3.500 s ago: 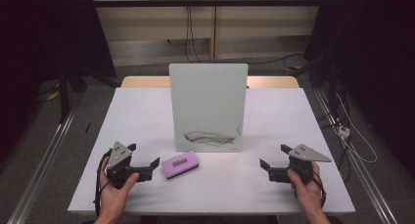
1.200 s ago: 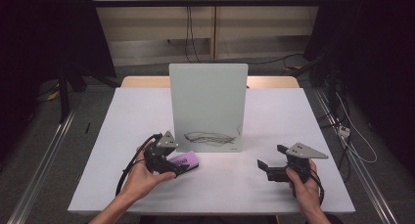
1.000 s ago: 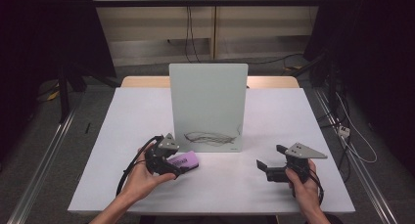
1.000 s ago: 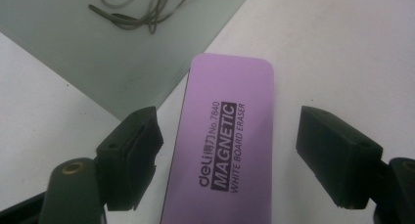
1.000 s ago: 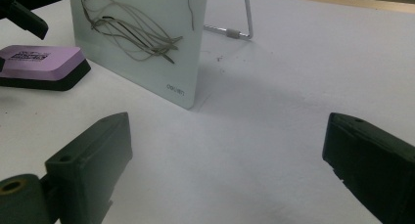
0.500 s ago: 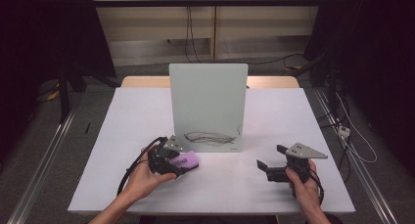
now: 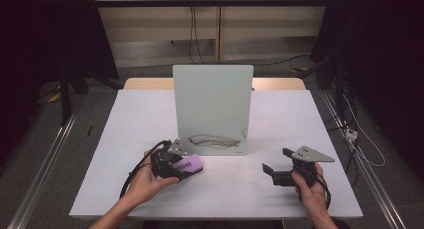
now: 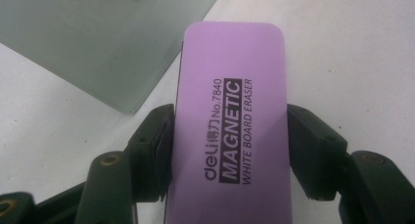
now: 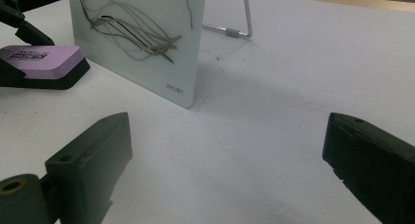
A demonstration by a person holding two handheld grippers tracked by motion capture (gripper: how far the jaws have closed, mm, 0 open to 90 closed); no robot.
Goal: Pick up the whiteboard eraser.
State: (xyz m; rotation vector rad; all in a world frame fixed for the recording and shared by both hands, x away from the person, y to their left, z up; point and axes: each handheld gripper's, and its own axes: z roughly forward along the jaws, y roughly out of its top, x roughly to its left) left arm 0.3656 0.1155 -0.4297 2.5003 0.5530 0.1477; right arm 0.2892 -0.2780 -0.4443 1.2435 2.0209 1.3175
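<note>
On my feed each hand-held gripper is matt black. The left gripper point(image 7: 172, 165) trails a black looped cable point(image 7: 136, 172) and carries a grey three-cornered plate point(image 7: 176, 148). The right gripper point(image 7: 274, 167) bears a larger plate point(image 7: 310, 154). The jaws show brass-coloured pivot screws point(image 8: 110, 159) and chunky rectangular pads point(image 9: 93, 153). Both forearms are bare, without sleeves.

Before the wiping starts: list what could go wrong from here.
1. The board stands upright on a thin wire prop; pushing with the eraser might tip or slide it.
2. The left gripper pinches the eraser only at its narrow sides, so it may twist in the jaws.
3. The right gripper is open, away from the board, not steadying it.
</note>
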